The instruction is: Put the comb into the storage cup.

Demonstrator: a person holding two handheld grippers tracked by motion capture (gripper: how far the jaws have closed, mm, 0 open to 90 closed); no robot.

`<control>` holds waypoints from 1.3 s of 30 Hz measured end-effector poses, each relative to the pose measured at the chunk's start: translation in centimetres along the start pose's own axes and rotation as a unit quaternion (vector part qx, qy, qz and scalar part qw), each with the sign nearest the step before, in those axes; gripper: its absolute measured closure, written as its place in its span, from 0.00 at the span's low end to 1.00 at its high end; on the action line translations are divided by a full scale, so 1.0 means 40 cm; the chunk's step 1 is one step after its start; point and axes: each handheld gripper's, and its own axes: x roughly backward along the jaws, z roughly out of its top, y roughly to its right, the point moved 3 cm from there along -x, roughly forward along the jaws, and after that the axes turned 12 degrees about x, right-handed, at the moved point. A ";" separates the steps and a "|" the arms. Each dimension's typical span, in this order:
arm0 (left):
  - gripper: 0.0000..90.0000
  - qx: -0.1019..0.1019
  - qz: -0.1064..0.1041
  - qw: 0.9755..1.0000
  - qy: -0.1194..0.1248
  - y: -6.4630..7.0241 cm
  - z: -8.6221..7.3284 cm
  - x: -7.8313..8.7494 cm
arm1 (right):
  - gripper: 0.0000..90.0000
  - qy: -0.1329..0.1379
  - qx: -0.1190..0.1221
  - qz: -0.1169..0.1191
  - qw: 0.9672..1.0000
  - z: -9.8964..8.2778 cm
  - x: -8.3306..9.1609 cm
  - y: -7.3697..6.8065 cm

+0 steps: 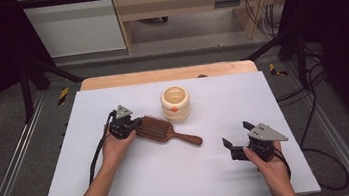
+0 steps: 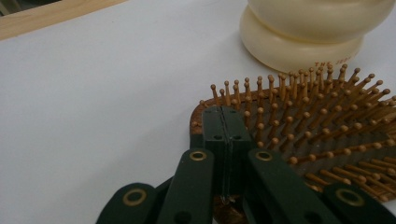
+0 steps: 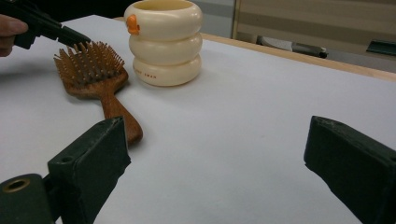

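Observation:
A wooden paddle hairbrush (image 1: 161, 129) lies bristles up on the white tabletop (image 1: 122, 185), its handle pointing toward the front right. My left gripper (image 1: 139, 124) is shut with nothing between its jaws, and its tip rests at the rounded far end of the brush head. In the left gripper view the closed jaws (image 2: 227, 109) sit over the edge of the brush (image 2: 327, 130). A cream ringed cup (image 1: 176, 104) with an orange spot stands upright just behind the brush. My right gripper (image 1: 237, 134) is open above bare table at the front right, apart from both.
The right gripper view looks past its wide jaws (image 3: 217, 140) to the brush (image 3: 91, 65), the cup (image 3: 164, 42) and the left gripper (image 3: 84, 38). A wooden table edge (image 1: 167, 74) runs along the back. Black frame rails and cables flank the table.

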 end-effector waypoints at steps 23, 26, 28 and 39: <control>1.00 -0.043 -0.077 0.996 -0.015 0.176 -0.005 -0.046 | 0.07 -0.023 0.002 0.032 0.999 0.003 -0.004 -0.012; 1.00 -0.049 -0.088 0.995 -0.018 0.213 -0.006 -0.054 | 0.07 -0.027 0.000 0.033 0.999 0.004 -0.003 -0.012; 1.00 -0.052 -0.096 0.994 -0.019 0.236 -0.009 -0.057 | 0.08 -0.031 -0.002 0.036 0.999 0.004 -0.003 -0.011; 1.00 -0.067 -0.088 0.994 0.011 0.303 -0.026 -0.032 | 0.07 -0.043 -0.013 0.052 0.998 0.009 -0.001 -0.017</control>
